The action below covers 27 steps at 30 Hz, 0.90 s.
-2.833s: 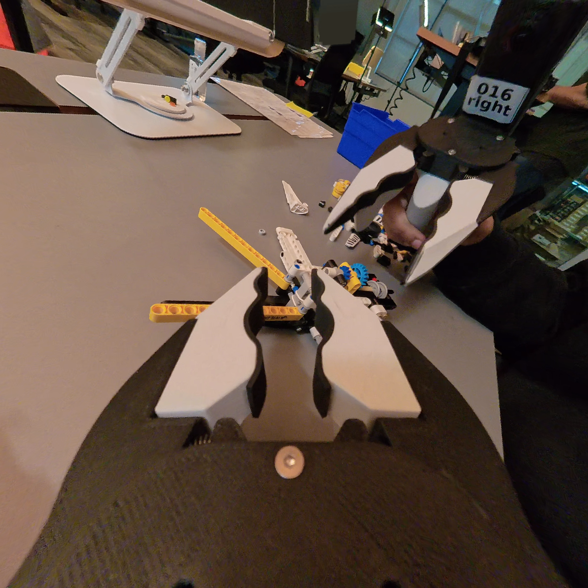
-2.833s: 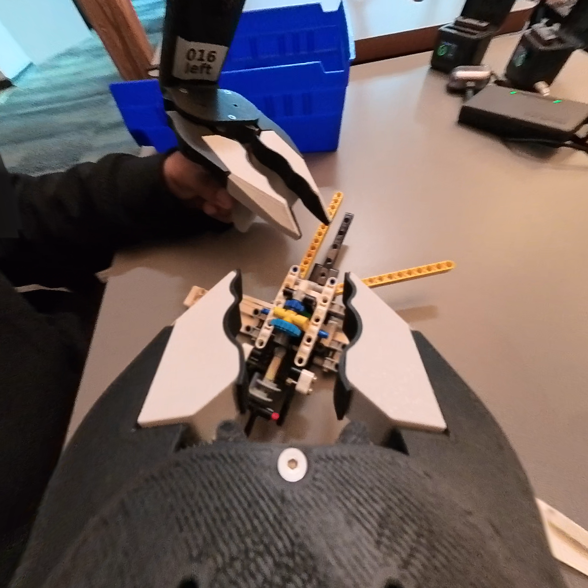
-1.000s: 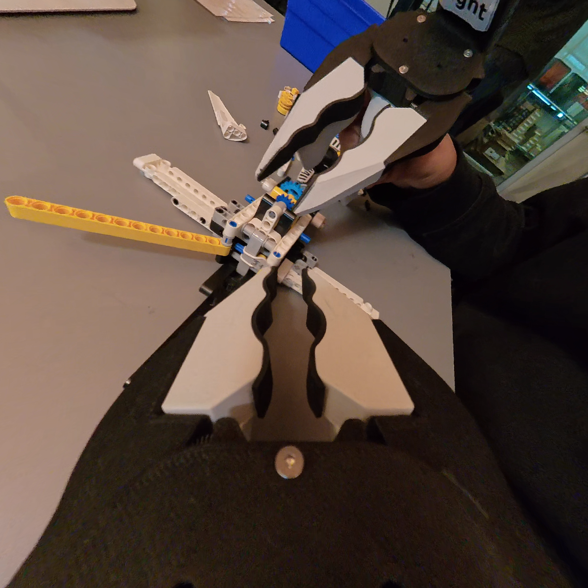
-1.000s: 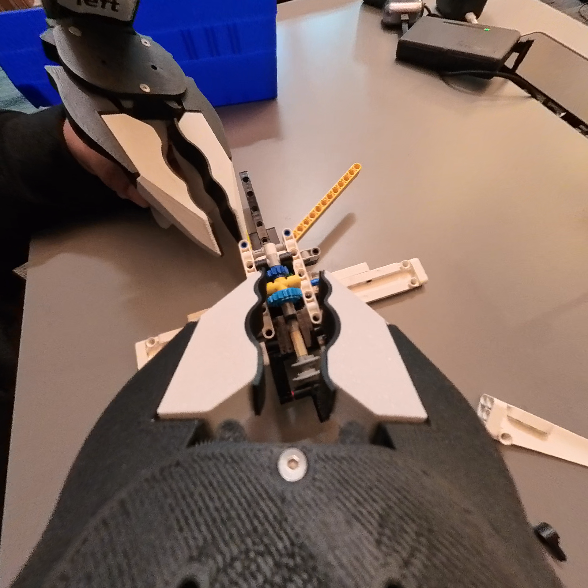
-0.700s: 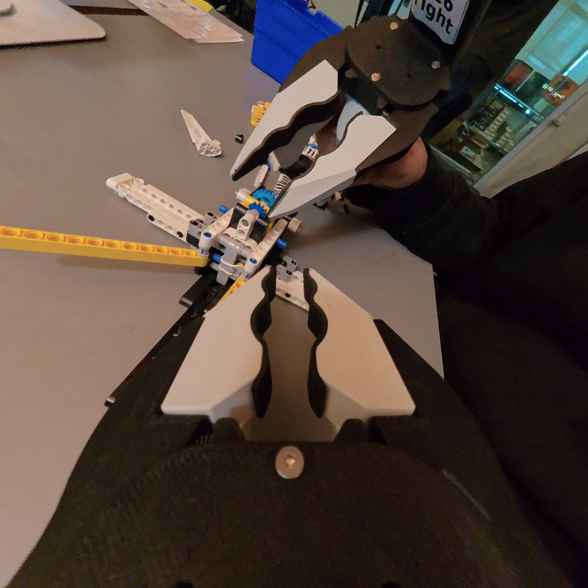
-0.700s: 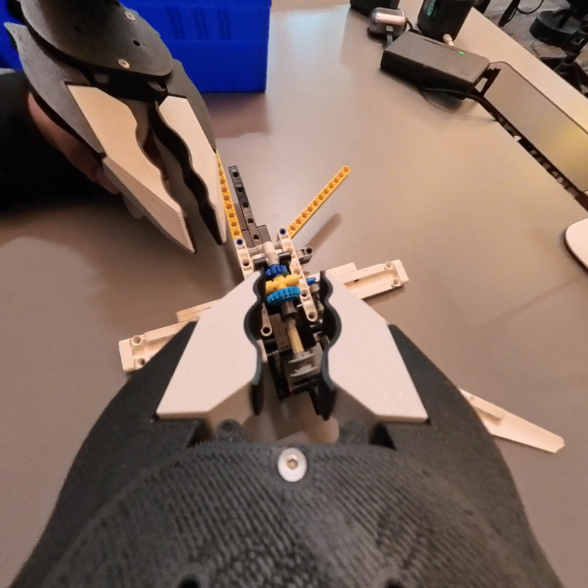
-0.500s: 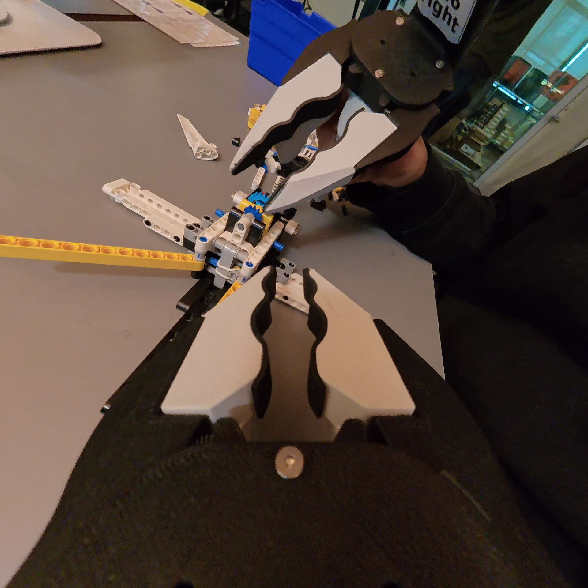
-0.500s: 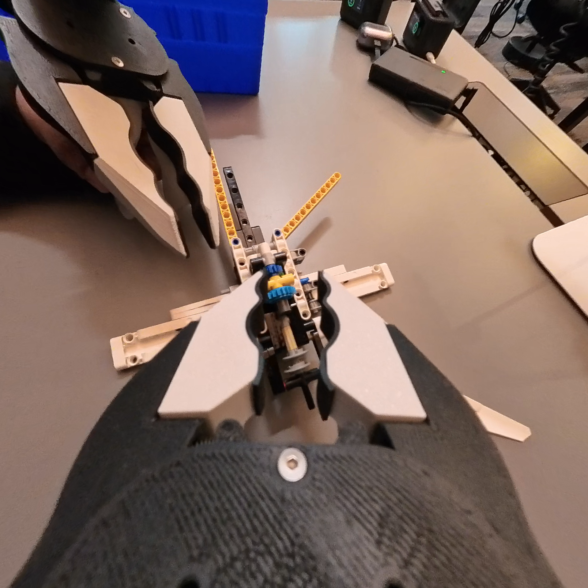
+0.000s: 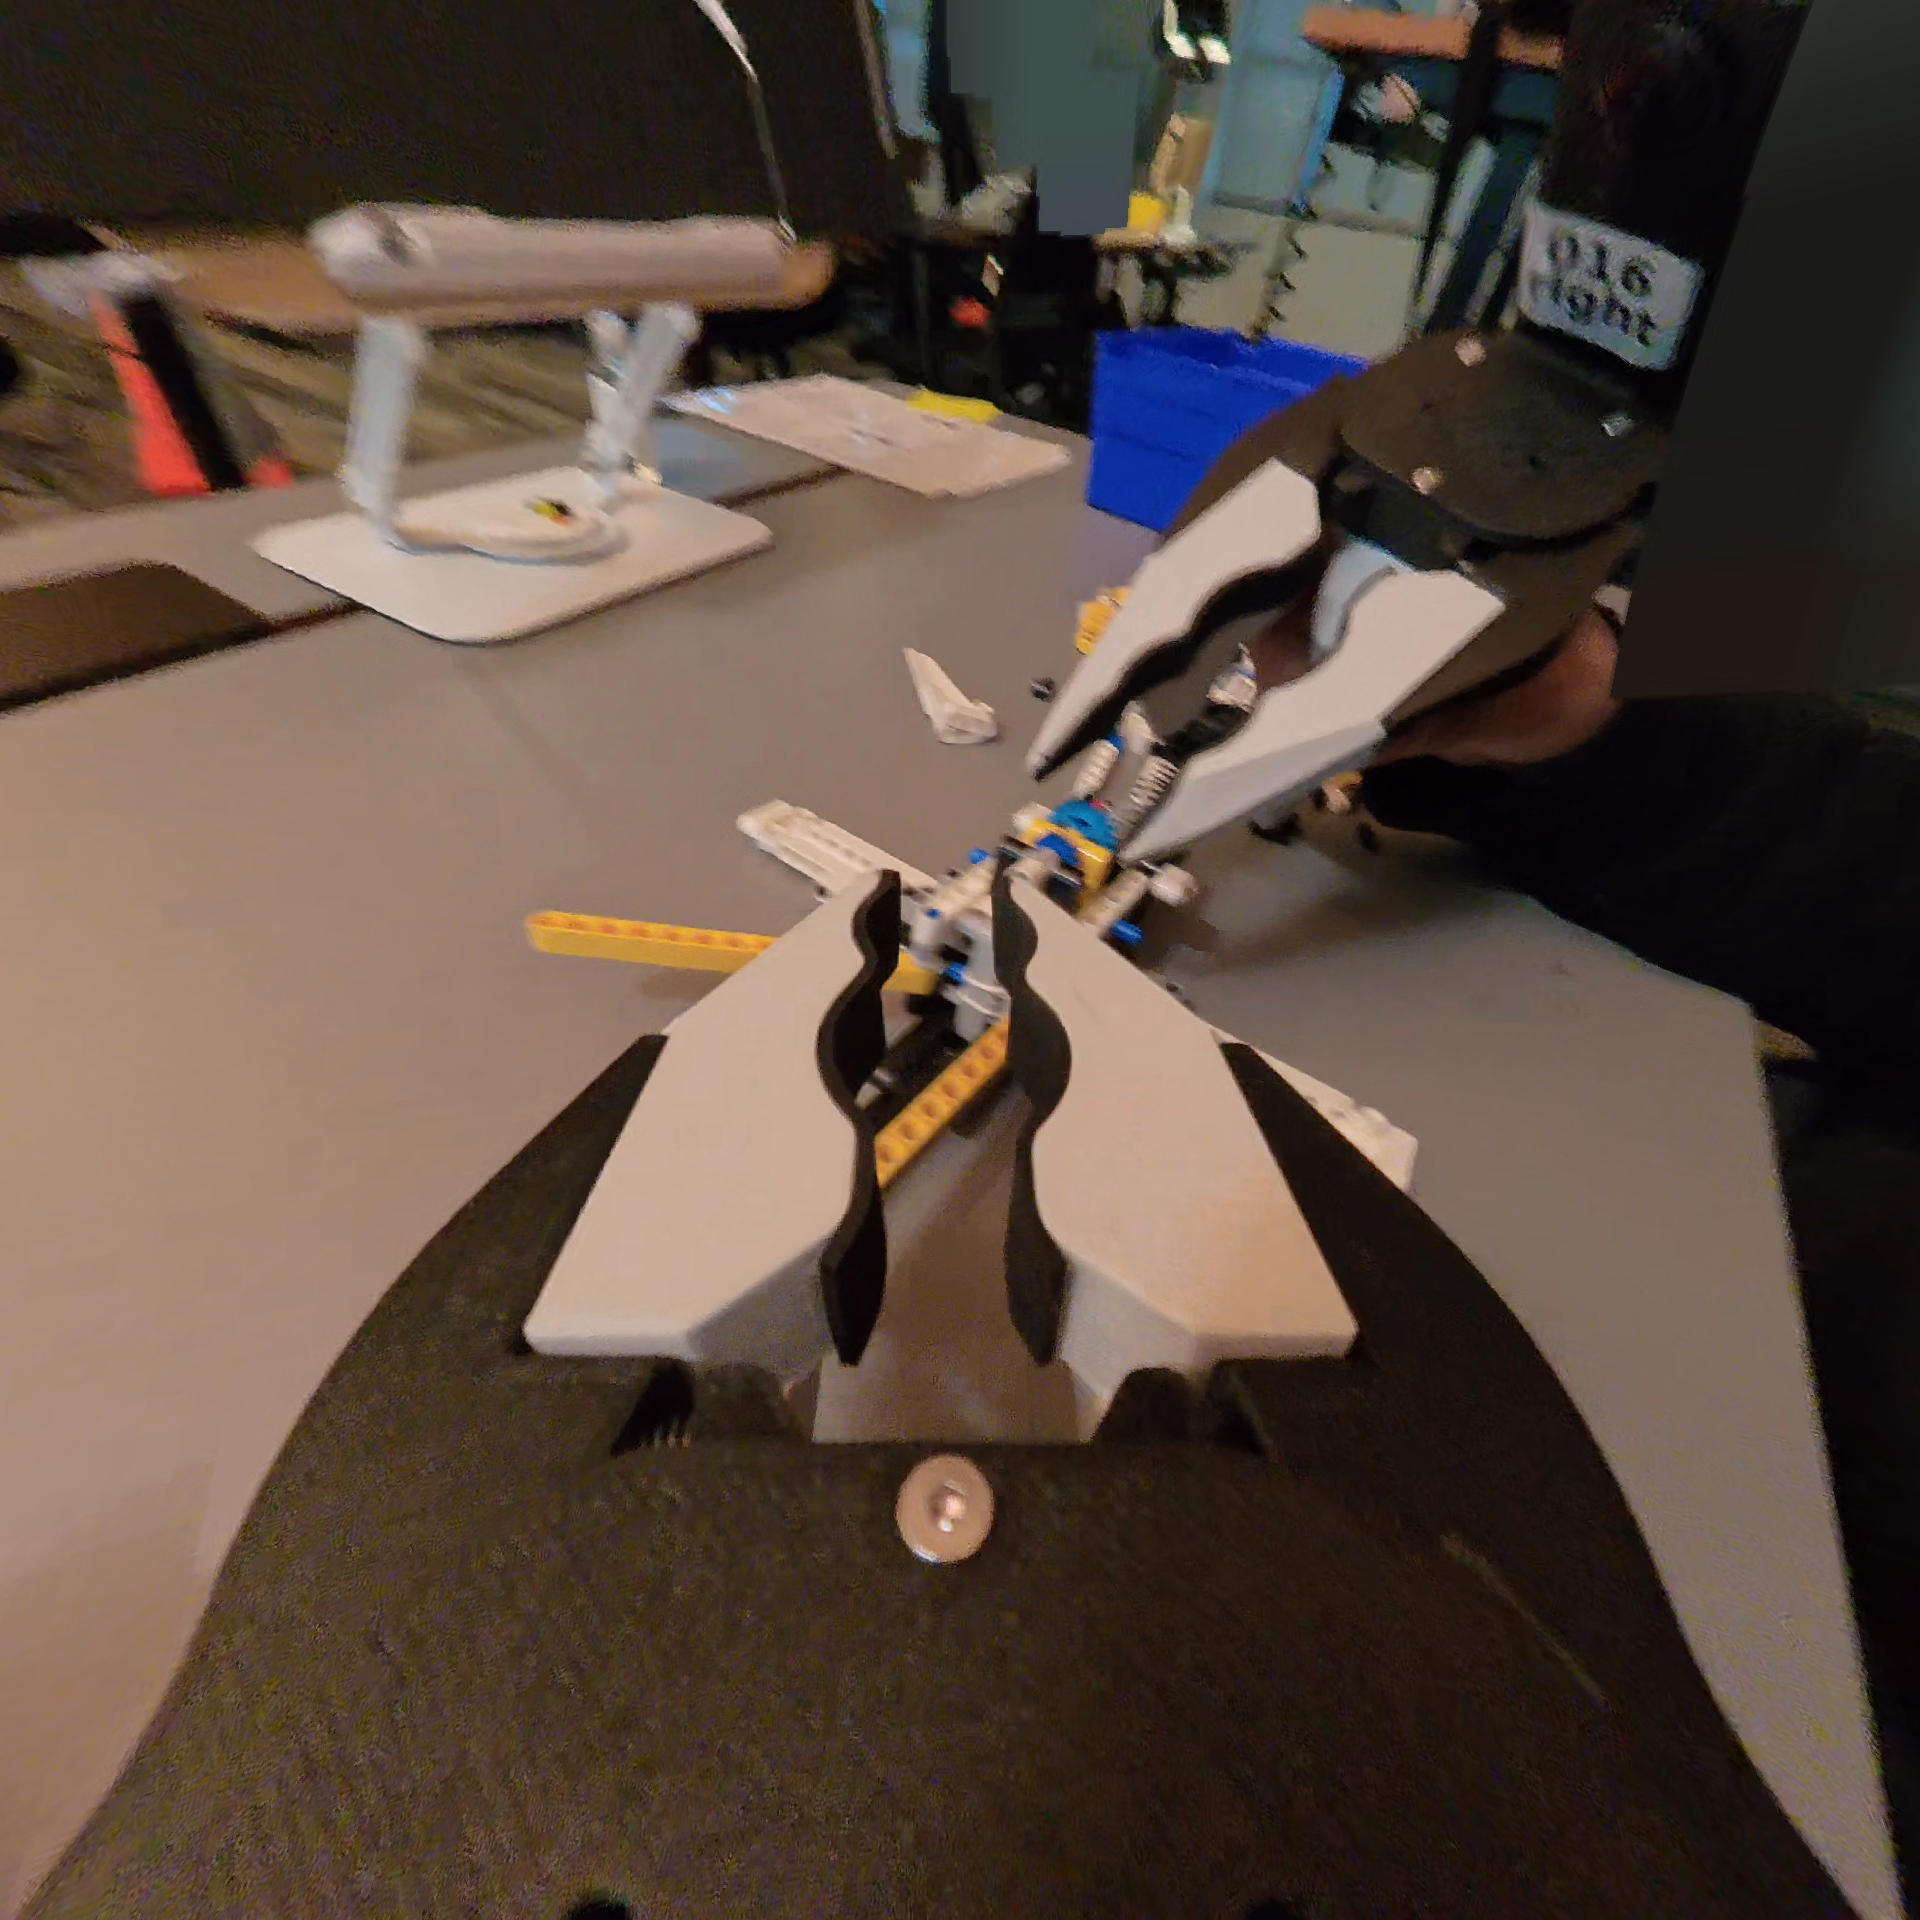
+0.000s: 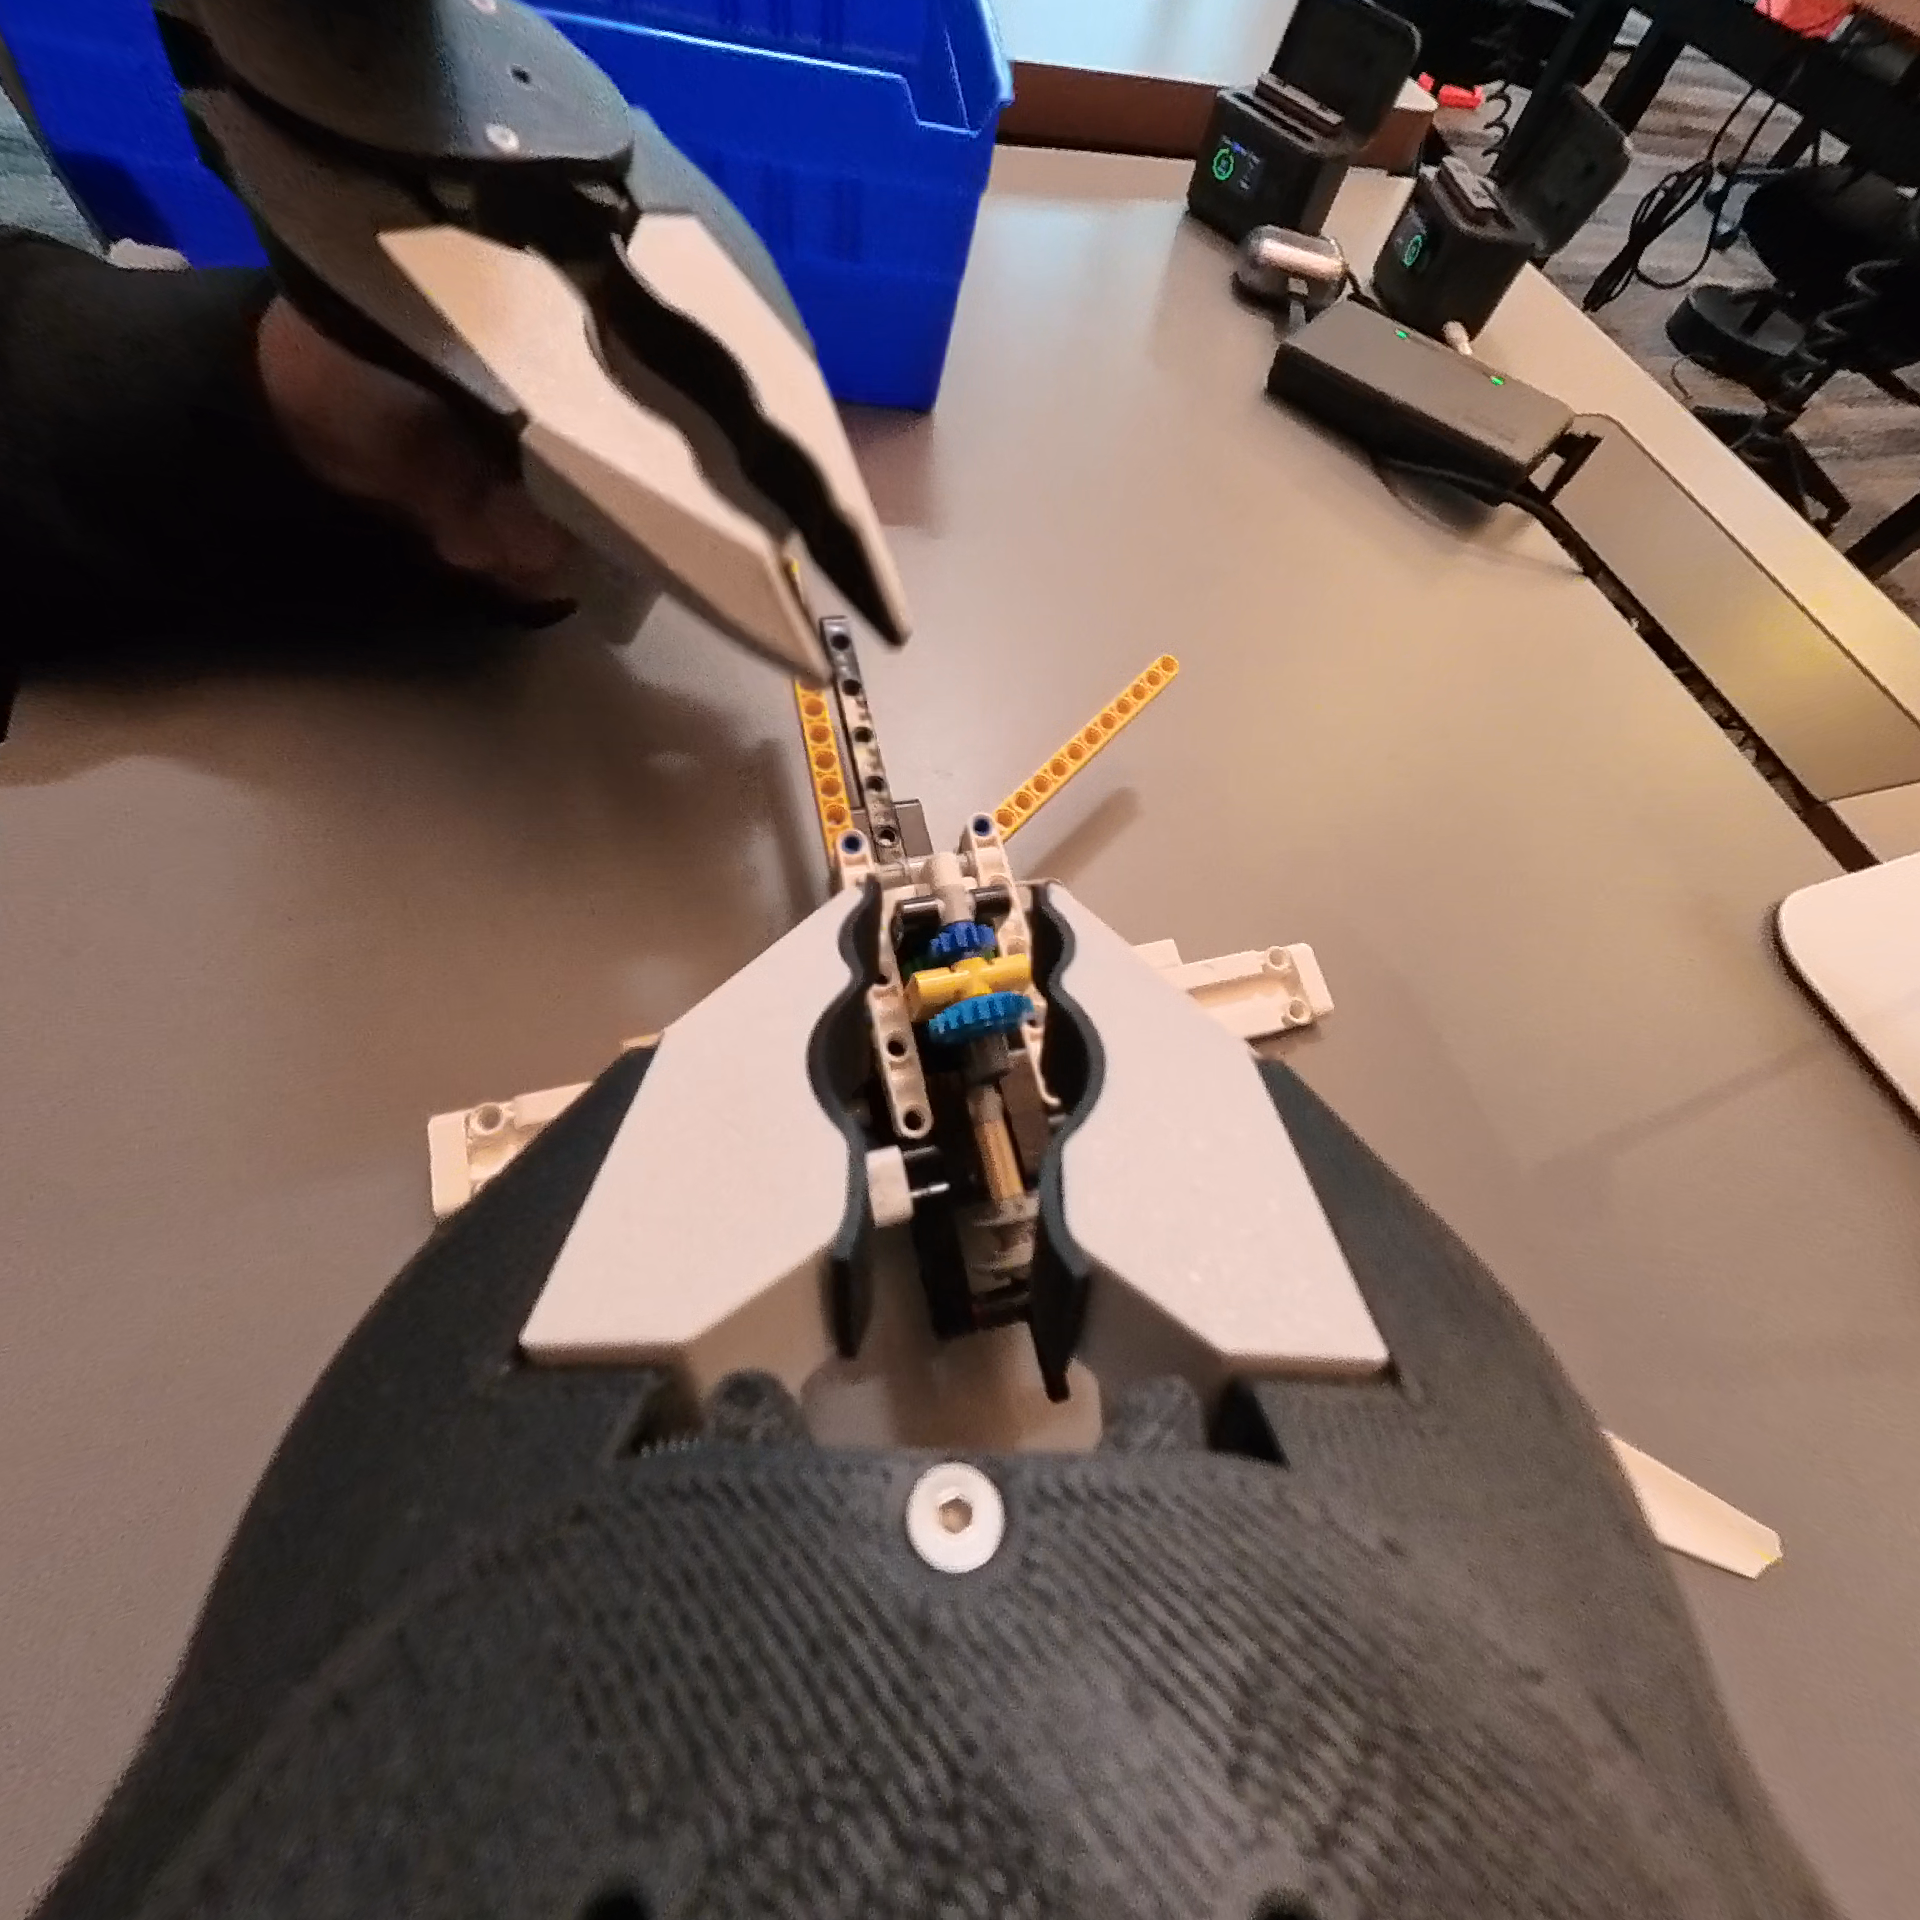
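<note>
A small brick model [image 10: 966, 997] with a white frame, blue gears and a yellow hub lies on the grey table [image 10: 1351, 935]. My right gripper [image 10: 954, 899] is shut on it, with both pads against the frame's sides. It also shows in the left wrist view [image 9: 1086, 810], over the model [image 9: 1081, 831]. A black beam [image 10: 862, 738] and a yellow beam [image 10: 821, 748] stick out from the model's far end. My left gripper [image 9: 943, 883] hovers just above them, slightly open, with nothing pressed between its pads. In the right wrist view its tips [image 10: 842, 639] are at the beams' ends.
A second yellow beam [image 9: 644, 935] and white plates [image 10: 1247, 987] spread out from the model. A white wedge piece [image 9: 945, 707] lies loose. A blue bin [image 10: 831, 208], a black charger [image 10: 1413, 395] and a laptop stand [image 9: 520, 561] stand farther off. Left tips and right tips are each some 35 centimeters from the black charger [image 10: 1413, 395].
My right gripper, open around the model at first, closed on it and keeps hold. My left gripper dropped lower and moved in over the black and yellow beams, still slightly open.
</note>
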{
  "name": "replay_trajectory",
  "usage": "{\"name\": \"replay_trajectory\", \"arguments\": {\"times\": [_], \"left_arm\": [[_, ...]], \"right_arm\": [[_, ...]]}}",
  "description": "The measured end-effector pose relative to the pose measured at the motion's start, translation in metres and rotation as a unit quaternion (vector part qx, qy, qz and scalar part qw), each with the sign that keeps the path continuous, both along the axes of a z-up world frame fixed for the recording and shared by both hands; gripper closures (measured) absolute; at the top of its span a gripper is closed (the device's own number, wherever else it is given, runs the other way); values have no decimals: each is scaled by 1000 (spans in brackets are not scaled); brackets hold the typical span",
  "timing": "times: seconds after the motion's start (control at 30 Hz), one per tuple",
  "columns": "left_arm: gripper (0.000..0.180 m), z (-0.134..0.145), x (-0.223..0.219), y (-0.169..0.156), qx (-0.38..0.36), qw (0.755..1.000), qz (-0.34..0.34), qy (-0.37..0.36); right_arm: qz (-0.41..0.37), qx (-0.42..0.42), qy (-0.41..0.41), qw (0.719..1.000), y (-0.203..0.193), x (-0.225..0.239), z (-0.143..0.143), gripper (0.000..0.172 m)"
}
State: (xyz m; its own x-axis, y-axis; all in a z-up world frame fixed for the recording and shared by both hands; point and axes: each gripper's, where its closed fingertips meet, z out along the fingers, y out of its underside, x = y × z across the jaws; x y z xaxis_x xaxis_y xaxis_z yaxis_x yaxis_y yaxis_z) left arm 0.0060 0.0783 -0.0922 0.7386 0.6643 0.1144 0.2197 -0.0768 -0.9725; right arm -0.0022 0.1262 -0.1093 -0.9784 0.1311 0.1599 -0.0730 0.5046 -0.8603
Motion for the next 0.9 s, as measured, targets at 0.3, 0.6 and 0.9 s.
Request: {"name": "replay_trajectory", "arguments": {"times": [0.3,0.6,0.9], "left_arm": [[156,19,-12,-45,88,994,65,7],[156,-11,-5,-14,-35,999,28,10],[159,7,-6,-24,31,999,37,18]], "right_arm": [[3,0,6,1000,-2,2,1,146],[0,-4,9,1000,-1,1,3,147],[-22,-120,-67,990,13,-14,36,148]]}}
